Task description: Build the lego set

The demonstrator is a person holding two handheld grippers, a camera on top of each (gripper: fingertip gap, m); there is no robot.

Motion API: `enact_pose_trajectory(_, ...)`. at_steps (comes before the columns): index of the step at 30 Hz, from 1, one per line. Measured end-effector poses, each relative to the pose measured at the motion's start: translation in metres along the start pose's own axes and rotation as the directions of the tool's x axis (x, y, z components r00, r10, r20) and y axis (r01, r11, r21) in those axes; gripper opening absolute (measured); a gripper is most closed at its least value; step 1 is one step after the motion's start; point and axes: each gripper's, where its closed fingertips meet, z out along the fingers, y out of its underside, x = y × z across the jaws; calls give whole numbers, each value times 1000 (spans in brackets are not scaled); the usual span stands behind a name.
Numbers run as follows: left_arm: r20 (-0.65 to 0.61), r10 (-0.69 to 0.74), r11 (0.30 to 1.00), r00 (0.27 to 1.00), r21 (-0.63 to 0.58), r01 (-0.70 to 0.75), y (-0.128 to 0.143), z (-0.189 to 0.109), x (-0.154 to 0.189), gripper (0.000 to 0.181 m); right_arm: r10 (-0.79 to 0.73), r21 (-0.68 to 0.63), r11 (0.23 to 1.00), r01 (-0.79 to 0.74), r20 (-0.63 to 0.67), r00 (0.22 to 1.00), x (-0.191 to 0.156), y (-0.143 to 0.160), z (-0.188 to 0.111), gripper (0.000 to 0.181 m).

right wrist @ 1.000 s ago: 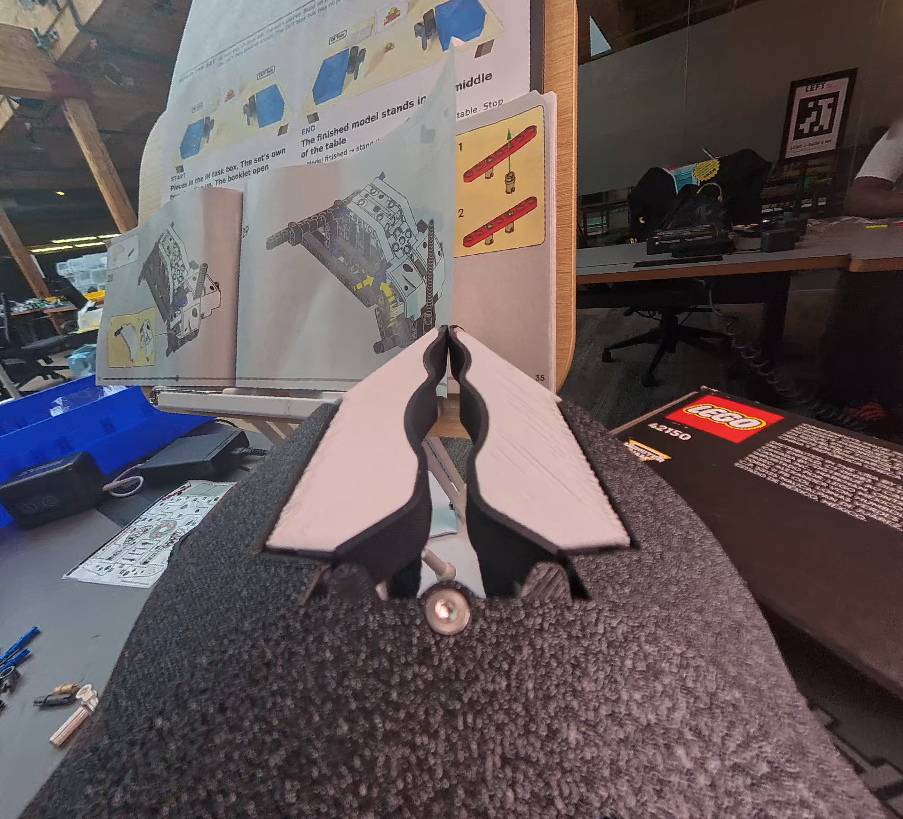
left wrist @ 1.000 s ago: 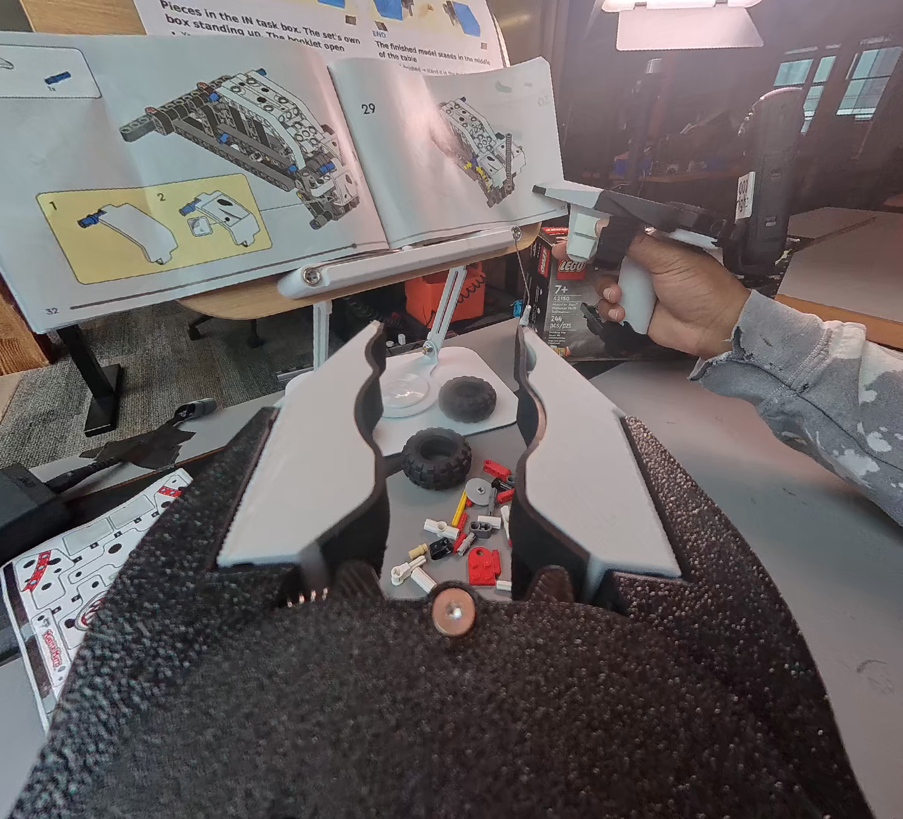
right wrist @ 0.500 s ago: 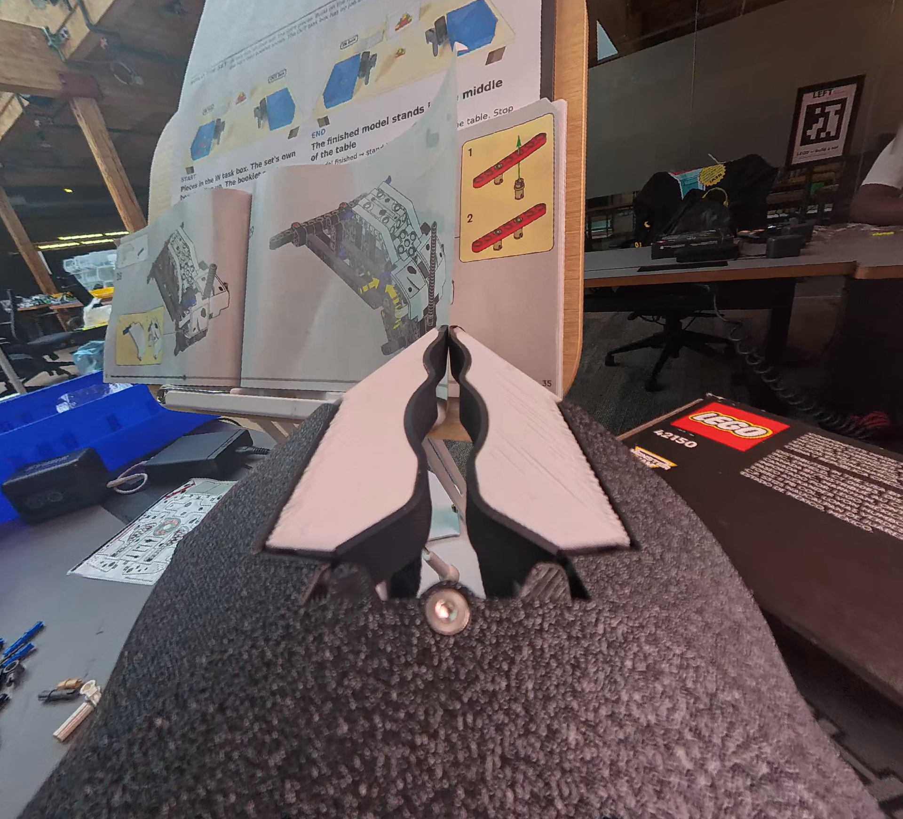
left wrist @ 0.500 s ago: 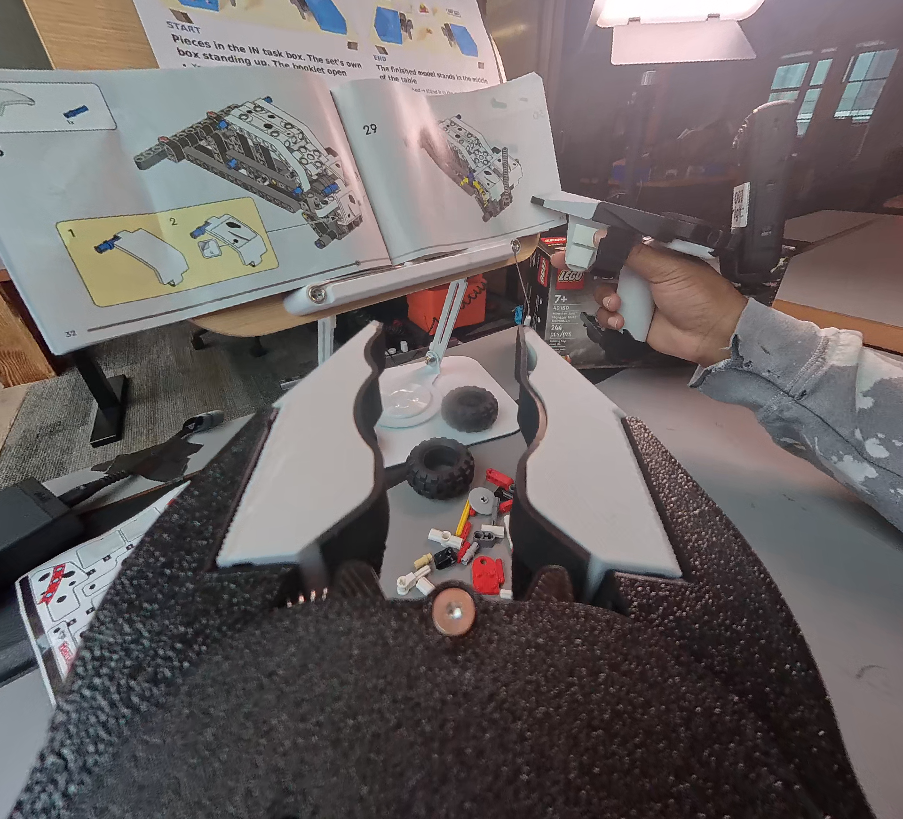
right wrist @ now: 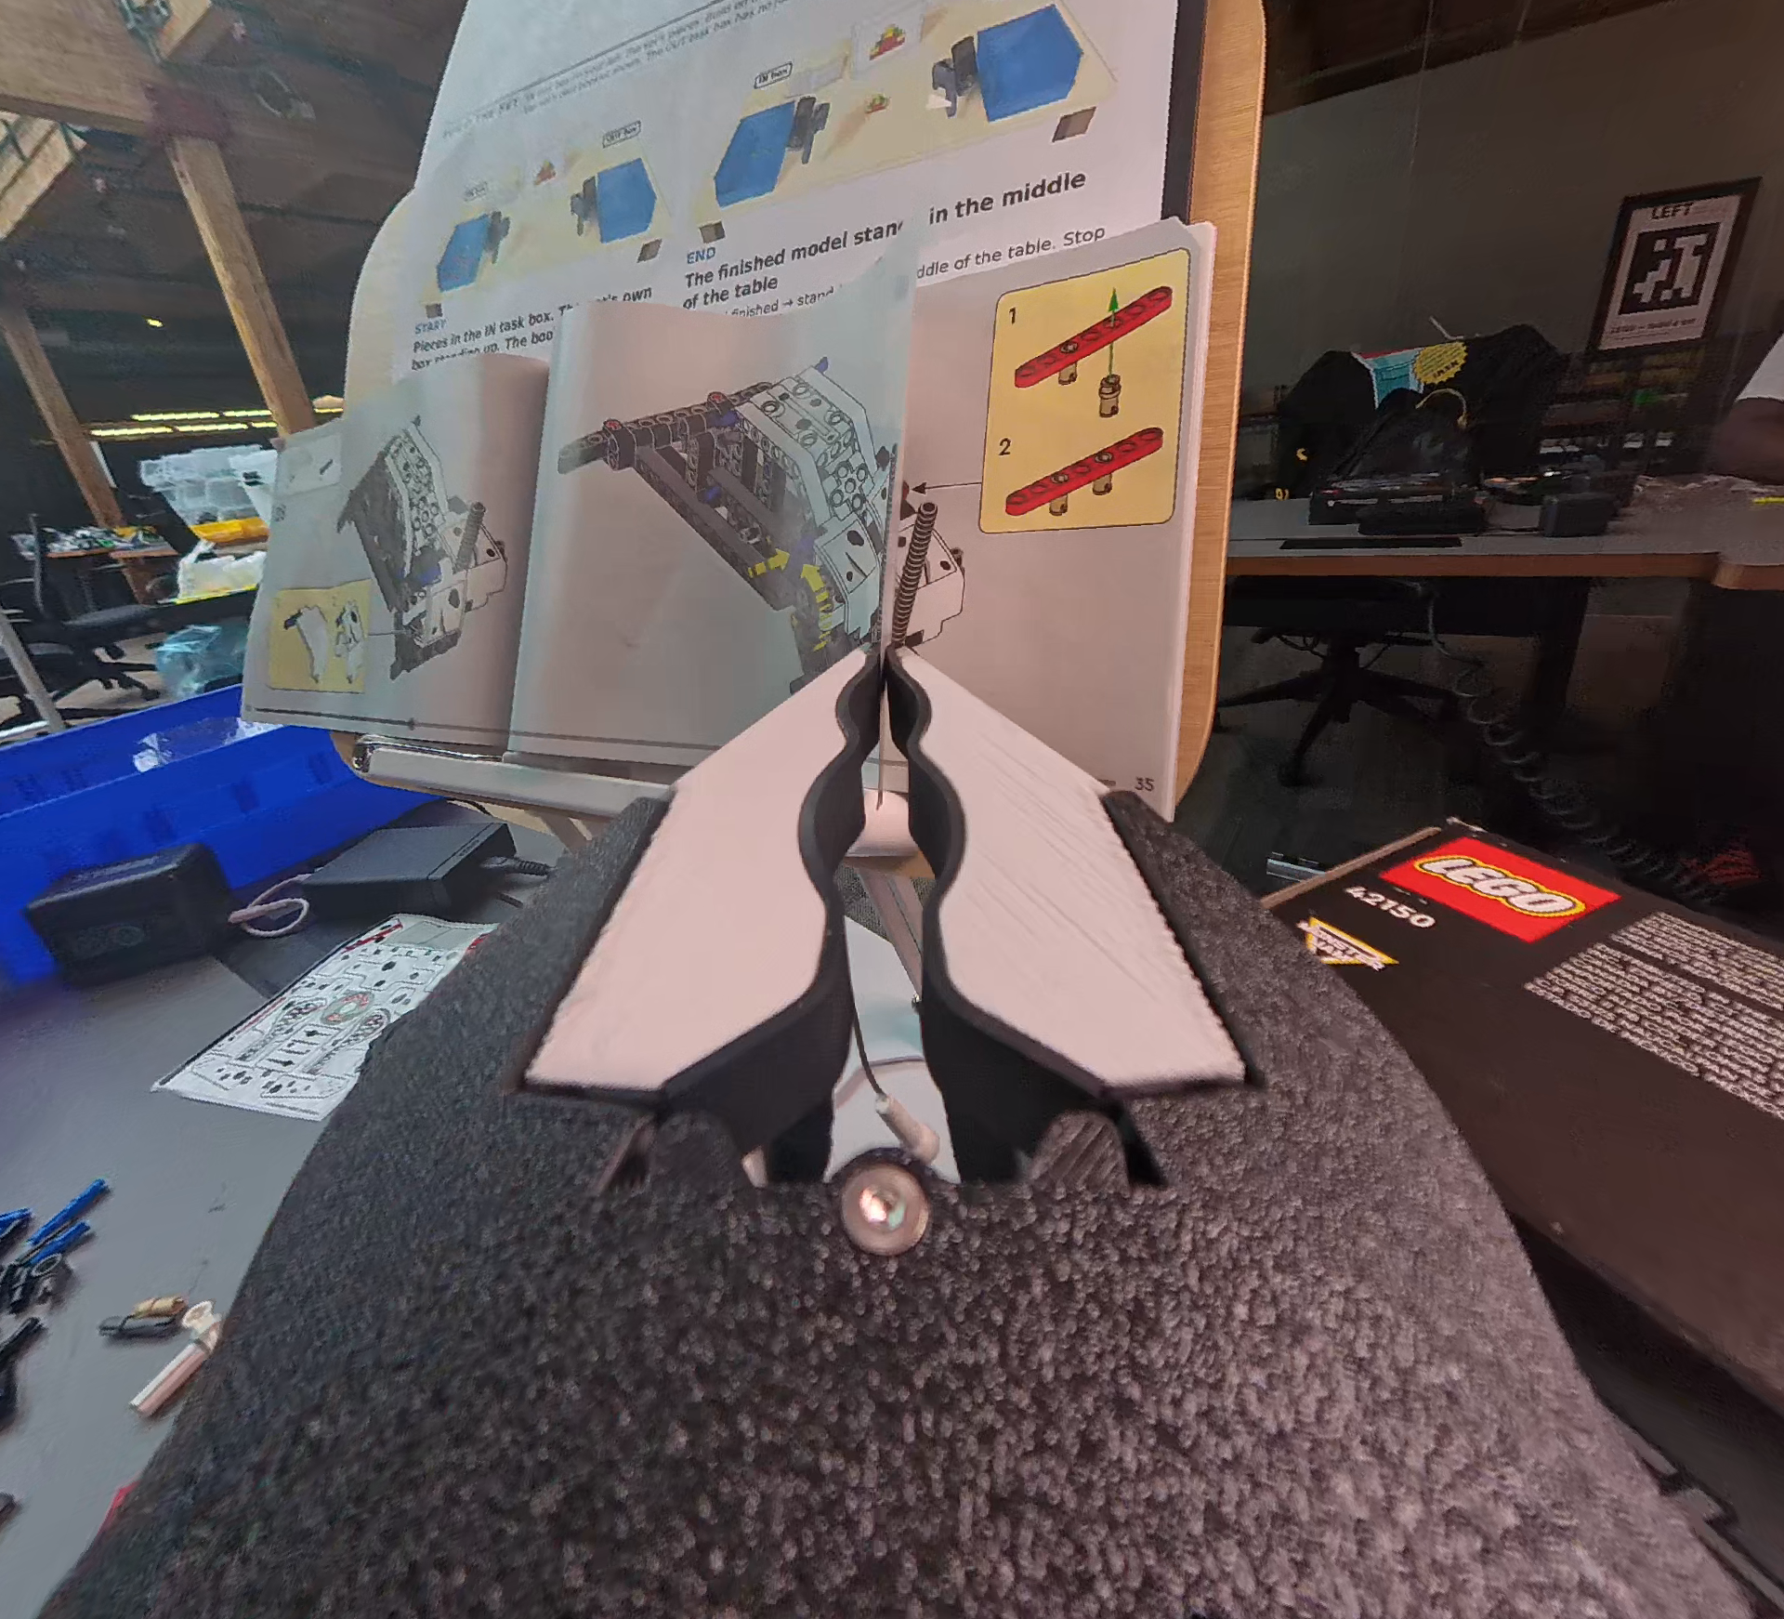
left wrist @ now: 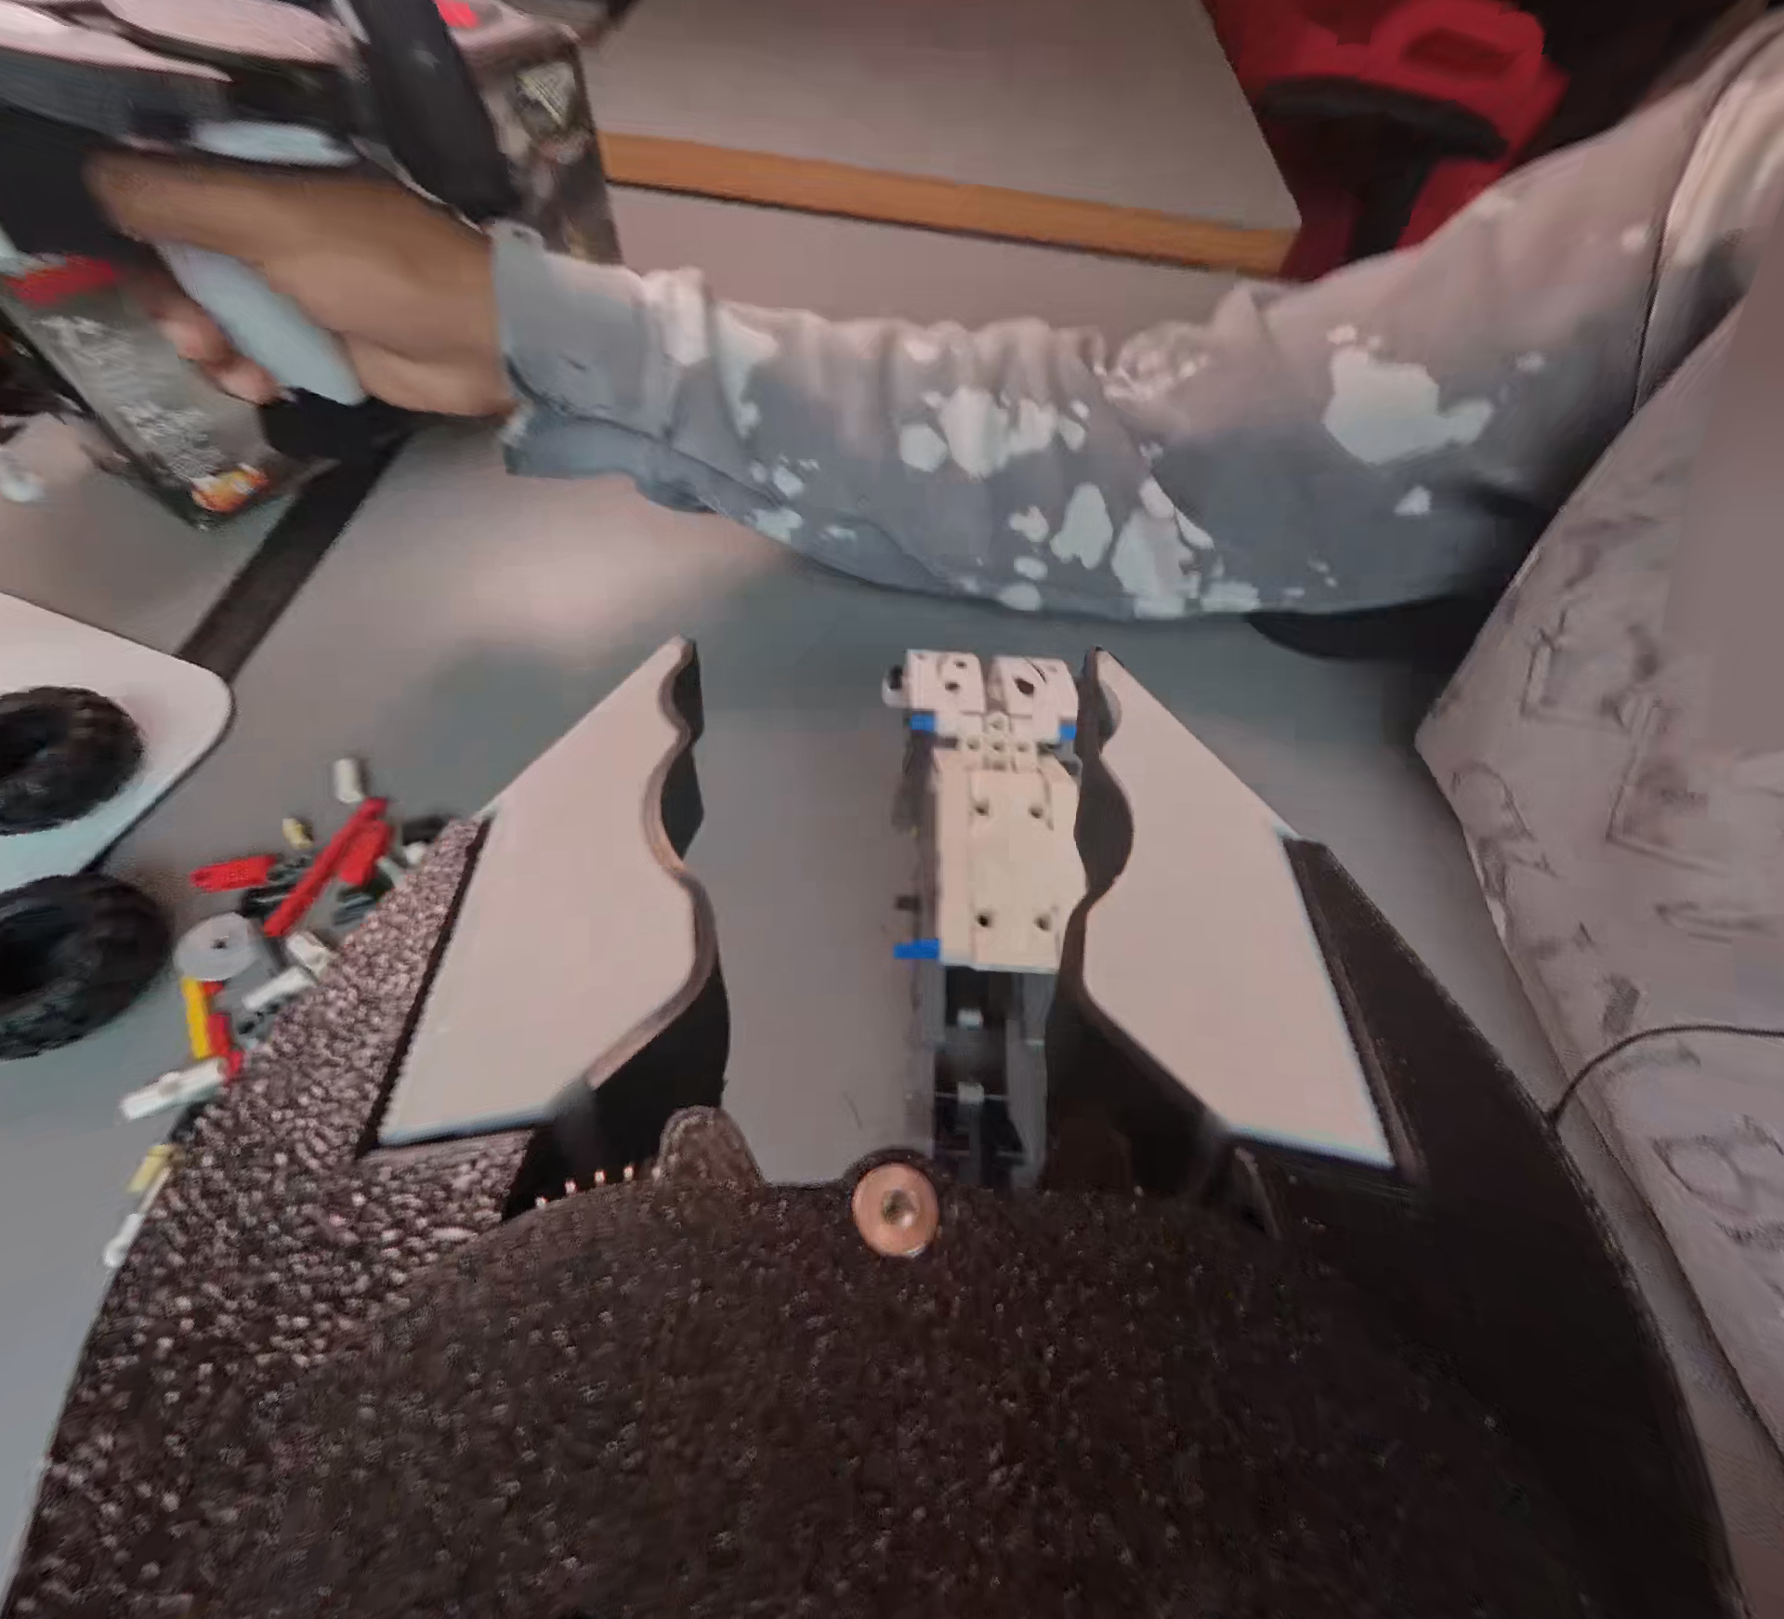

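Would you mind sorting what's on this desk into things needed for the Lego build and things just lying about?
Part of the build:
partly built model
loose pieces
two black tyres
instruction booklet
sticker sheet

Lying about:
black power adapter
blue bin
red containers

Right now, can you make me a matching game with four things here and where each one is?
Things:
1. left gripper
2. right gripper
3. half-built model
4. black tyres

Places or states:
A. at the left edge of the table, by the loose pieces
B. shut on a booklet page
C. open, above the table
D. lying on the table, seen between two open fingers

Pairs: 1-C, 2-B, 3-D, 4-A
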Motion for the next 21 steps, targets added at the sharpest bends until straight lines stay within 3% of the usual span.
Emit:
enact_pose_trajectory(2,51,63,984,997,-169,-53,38,18,22,86,5,4,1000,-5,9,1000,-3,-2,0,0)
enact_pose_trajectory(5,165,242,925,956,-338,-176,82,39,22,88,4,6,1000,-5,25,1000,-9,-4,0,0)
enact_pose_trajectory(6,188,279,909,942,-367,-196,87,44,20,77,3,5,1000,-3,33,999,-13,-5,0,0)
enact_pose_trajectory(7,188,301,900,935,-381,-213,89,47,20,53,-2,3,1000,2,42,999,-16,-5,0,0)
enact_pose_trajectory(8,182,302,899,936,-382,-215,88,49,21,47,-11,-1,1000,11,51,999,-20,-4,0,0)
enact_pose_trajectory(10,163,191,915,968,-386,-116,86,48,17,47,-31,-12,999,32,71,997,-28,-3,0,0)
enact_pose_trajectory(13,59,-123,923,991,-361,136,79,46,18,46,-52,-35,998,56,106,993,-37,2,0,0)
enact_pose_trajectory(17,-68,-480,839,875,-327,435,70,44,10,45,-53,-55,997,61,131,990,-44,7,2,0)
enact_pose_trajectory(21,-154,-635,755,757,-327,568,70,47,3,45,-56,-67,996,66,132,990,-45,12,4,0)
